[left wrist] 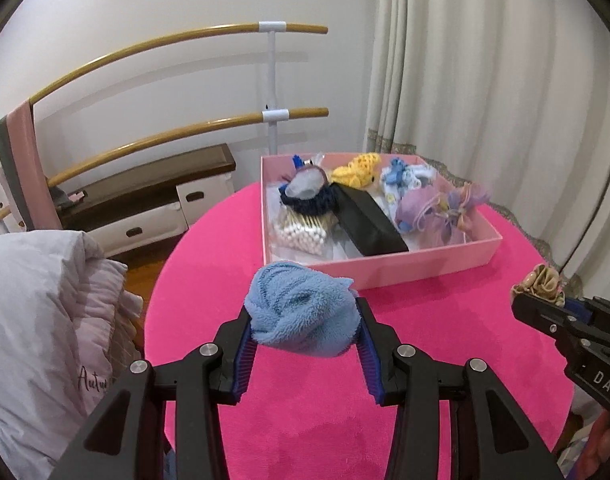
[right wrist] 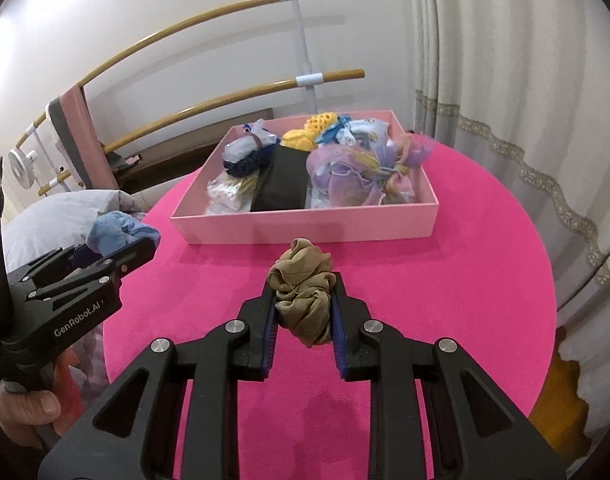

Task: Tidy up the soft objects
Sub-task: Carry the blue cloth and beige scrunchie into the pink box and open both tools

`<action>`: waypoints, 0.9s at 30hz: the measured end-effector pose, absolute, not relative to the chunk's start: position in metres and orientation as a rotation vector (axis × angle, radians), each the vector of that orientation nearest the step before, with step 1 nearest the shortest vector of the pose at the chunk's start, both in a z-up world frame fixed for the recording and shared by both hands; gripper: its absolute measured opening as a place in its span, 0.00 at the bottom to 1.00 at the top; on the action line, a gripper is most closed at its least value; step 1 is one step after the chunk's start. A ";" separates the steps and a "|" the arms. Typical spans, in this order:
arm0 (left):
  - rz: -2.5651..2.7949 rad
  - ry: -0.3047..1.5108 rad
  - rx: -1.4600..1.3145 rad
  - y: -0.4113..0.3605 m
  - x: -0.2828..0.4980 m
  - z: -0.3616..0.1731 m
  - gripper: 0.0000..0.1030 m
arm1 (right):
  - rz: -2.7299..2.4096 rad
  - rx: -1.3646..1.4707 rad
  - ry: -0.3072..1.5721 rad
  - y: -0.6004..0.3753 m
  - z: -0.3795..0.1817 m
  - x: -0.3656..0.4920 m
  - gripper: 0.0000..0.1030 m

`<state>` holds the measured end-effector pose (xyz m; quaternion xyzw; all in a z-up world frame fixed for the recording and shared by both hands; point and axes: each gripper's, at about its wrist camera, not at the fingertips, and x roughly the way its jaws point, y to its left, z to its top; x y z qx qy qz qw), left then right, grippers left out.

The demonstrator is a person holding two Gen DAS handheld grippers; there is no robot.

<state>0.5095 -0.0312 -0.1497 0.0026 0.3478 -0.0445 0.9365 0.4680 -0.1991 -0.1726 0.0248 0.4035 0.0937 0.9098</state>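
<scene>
A fluffy blue cloth bundle (left wrist: 301, 312) is pinched between the pads of my left gripper (left wrist: 303, 320), held above the pink round table (left wrist: 445, 340). In the right wrist view, my right gripper (right wrist: 303, 304) is shut on a crumpled tan stocking bundle (right wrist: 303, 292), also off the table. Both point toward the pink box (left wrist: 405, 270), which holds several soft items: a yellow knit piece (left wrist: 355, 172), a lilac gauze pouch (left wrist: 437, 210), a navy knit item (left wrist: 309, 196). From each view the other gripper shows at the side: the right gripper (left wrist: 541, 296), the left gripper (right wrist: 121, 248).
Inside the box lie a long black case (left wrist: 369, 224) and a bag of cotton swabs (left wrist: 301, 230). White bedding (left wrist: 37, 312) lies left of the table, a wooden rail rack (left wrist: 165, 40) and low cabinet behind, curtains (left wrist: 485, 60) at right. A hand (right wrist: 29, 404) grips the left tool.
</scene>
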 end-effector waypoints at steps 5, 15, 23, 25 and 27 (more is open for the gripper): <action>-0.085 0.682 -0.001 -0.026 0.507 -0.130 0.40 | 0.217 0.030 0.801 -0.193 -0.156 0.471 0.20; -0.070 0.587 -0.018 -0.015 0.540 -0.074 0.40 | 0.243 0.002 0.720 -0.189 -0.105 0.517 0.21; -0.074 0.552 -0.018 -0.019 0.582 -0.050 0.40 | 0.276 -0.007 0.720 -0.181 -0.082 0.581 0.21; -0.076 0.551 -0.021 -0.020 0.593 -0.047 0.40 | 0.278 -0.003 0.731 -0.180 -0.082 0.598 0.21; -0.077 0.557 -0.024 -0.022 0.607 -0.047 0.40 | 0.281 0.004 0.746 -0.181 -0.083 0.612 0.21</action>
